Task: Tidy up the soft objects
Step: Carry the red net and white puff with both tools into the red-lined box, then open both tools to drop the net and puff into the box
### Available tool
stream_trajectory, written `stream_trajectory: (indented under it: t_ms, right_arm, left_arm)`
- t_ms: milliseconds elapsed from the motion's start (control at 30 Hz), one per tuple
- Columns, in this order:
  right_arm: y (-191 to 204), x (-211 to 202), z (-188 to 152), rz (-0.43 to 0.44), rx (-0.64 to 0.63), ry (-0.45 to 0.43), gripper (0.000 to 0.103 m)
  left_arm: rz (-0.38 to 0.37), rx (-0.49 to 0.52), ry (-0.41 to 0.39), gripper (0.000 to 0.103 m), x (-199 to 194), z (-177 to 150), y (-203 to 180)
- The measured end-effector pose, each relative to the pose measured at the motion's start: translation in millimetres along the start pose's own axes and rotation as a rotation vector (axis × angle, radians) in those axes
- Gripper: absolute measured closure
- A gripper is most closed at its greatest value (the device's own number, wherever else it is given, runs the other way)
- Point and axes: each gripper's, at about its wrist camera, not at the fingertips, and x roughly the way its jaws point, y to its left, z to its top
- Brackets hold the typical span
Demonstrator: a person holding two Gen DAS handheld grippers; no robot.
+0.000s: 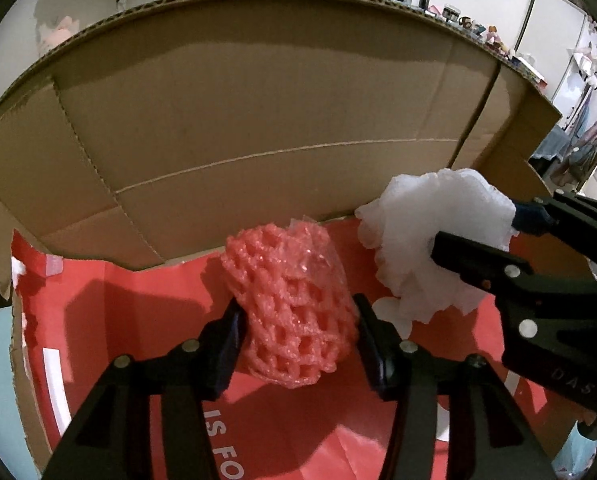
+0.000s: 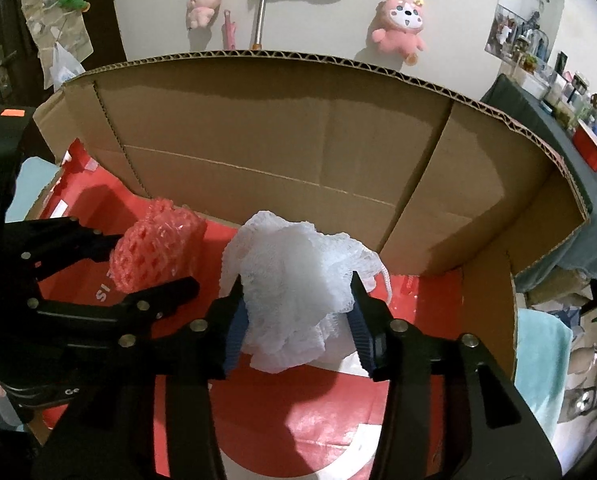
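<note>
A red foam net sleeve (image 1: 294, 308) is held between the fingers of my left gripper (image 1: 298, 332), inside a cardboard box (image 1: 258, 100) with a red floor. It also shows in the right wrist view (image 2: 154, 252), with the left gripper (image 2: 146, 264) around it. My right gripper (image 2: 296, 312) is shut on a white mesh bath puff (image 2: 298, 280), held over the box floor to the right of the red sleeve. In the left wrist view the puff (image 1: 426, 248) sits at right, pinched by the right gripper (image 1: 478, 232).
The box's tall brown back wall (image 2: 298, 152) stands close ahead, with a side flap (image 2: 486, 300) at right. Pink plush toys (image 2: 398, 28) hang on the wall behind. A teal cloth (image 2: 538, 360) lies outside the box at right.
</note>
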Motion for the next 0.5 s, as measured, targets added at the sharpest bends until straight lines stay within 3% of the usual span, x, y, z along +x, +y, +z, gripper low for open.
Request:
stream_trajectory:
  t_ms: [233,500]
  right_arm:
    - [-1.0,1.3,-3.9,-0.003,0.010,0.013,0.047]
    - [-4.2,-6.6,-2.6,-0.019,0.033,0.010,0.036]
  left_arm:
    - [0.010,0.007,-0.004,0.039,-8.7,-6.2,0.9]
    - [0.025,-0.004,-0.044,0.022,-40.5,-13.9,7.8]
